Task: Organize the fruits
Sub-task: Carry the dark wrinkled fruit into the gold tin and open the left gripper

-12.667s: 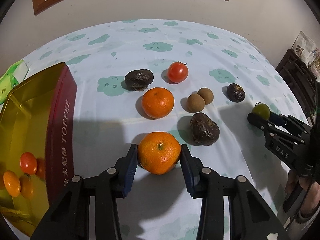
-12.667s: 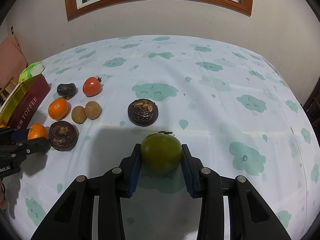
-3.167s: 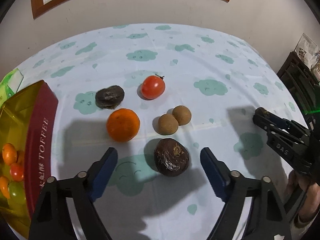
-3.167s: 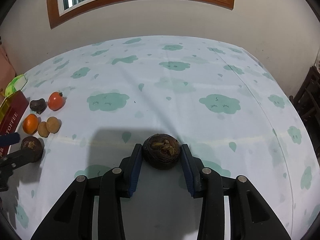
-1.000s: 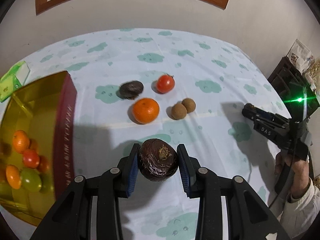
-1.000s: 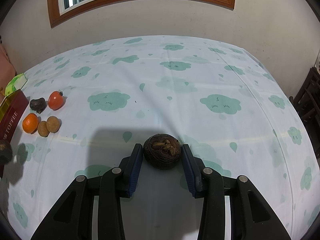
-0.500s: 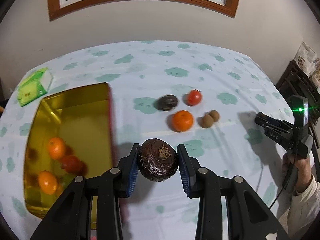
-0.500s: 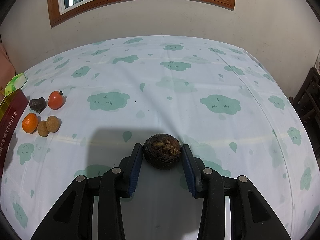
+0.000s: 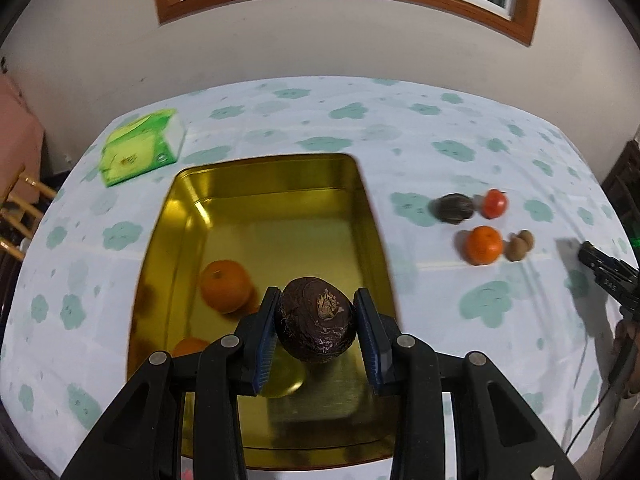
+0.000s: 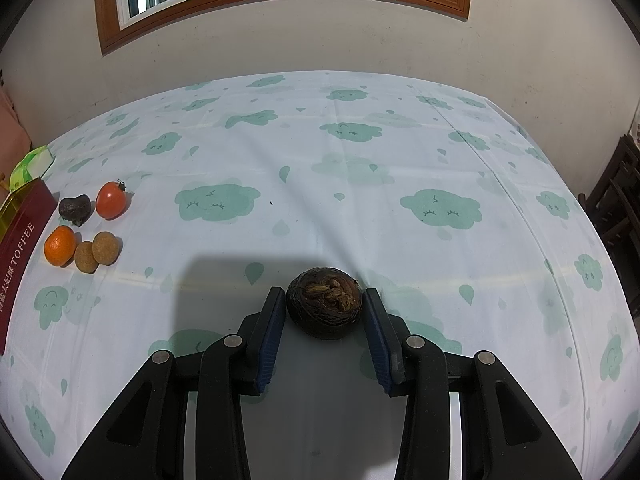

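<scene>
My left gripper (image 9: pixel 316 322) is shut on a dark brown wrinkled fruit (image 9: pixel 316 320) and holds it above the near end of the gold tin (image 9: pixel 280 208). An orange (image 9: pixel 226 286) lies in the tin, with a second orange (image 9: pixel 190 346) partly hidden behind my fingers. My right gripper (image 10: pixel 324 308) sits low over the cloth with another dark fruit (image 10: pixel 324 302) between its blue pads (image 10: pixel 272 328). That fruit rests on the table, and a thin gap shows on each side.
Right of the tin lie a dark fruit (image 9: pixel 454 208), a red tomato (image 9: pixel 495 203), an orange (image 9: pixel 483 245) and two small brown fruits (image 9: pixel 520 245). A green tissue pack (image 9: pixel 138 152) lies behind the tin. Dark chairs (image 10: pixel 616 200) stand off the table's right edge.
My left gripper has carried its dark fruit leftward, from over the cloth to above the gold tin. The right gripper and its fruit have stayed put.
</scene>
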The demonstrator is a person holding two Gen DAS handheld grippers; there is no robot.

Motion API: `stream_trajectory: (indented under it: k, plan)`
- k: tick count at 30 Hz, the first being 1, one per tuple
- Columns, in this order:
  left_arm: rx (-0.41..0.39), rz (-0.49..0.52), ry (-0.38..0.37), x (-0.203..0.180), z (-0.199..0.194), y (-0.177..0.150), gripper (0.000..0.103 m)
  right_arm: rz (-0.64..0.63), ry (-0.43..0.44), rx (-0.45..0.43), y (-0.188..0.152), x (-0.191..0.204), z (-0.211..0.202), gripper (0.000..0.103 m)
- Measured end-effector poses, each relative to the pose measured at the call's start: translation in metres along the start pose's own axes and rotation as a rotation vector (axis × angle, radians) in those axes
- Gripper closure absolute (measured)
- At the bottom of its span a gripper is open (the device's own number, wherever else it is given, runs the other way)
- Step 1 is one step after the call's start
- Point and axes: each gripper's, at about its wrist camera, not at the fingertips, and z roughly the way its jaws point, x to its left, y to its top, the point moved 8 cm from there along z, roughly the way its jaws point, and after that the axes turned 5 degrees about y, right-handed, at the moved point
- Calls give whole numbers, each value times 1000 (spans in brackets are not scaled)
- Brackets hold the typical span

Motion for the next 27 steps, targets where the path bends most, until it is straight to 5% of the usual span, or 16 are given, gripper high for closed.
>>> stream_trajectory:
  k: [27]
  plan:
    - [56,-41,53,43,25,-12,70,-2,-3,0,0,0,0,61]
